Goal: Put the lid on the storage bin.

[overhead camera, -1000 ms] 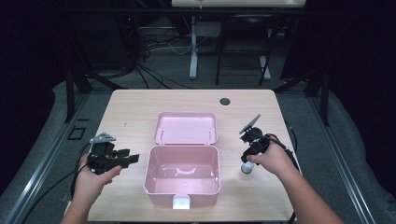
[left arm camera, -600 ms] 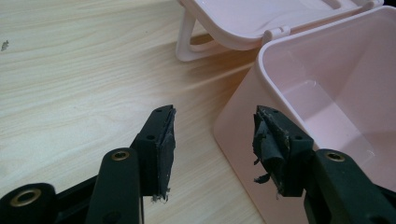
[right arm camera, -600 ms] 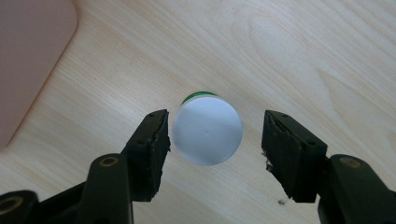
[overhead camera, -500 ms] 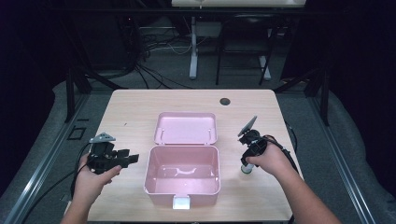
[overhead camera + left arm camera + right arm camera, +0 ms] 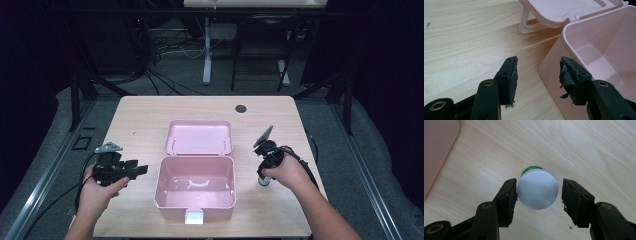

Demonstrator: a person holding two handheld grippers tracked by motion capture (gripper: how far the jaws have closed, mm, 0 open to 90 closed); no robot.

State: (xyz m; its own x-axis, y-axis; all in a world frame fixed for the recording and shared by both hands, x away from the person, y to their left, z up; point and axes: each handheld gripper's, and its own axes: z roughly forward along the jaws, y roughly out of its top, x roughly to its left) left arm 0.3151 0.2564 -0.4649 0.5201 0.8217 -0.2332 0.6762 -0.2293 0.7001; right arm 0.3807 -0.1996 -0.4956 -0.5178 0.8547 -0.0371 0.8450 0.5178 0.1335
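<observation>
A person's right claw has just been narrowing around an upright white-capped bottle on the tabletop, right of the open pink box. The bottle sits between the jaws, one pad touching or nearly so, the other apart. The left claw hangs wide and empty at the box's left wall. The grasp appears under way; next likely calls for closing fully, then lifting toward the box.

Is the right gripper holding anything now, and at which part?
Nothing is held yet. The right gripper, whose jaws have just been closing, straddles the white cap of a small bottle; a gap remains at one pad.
</observation>
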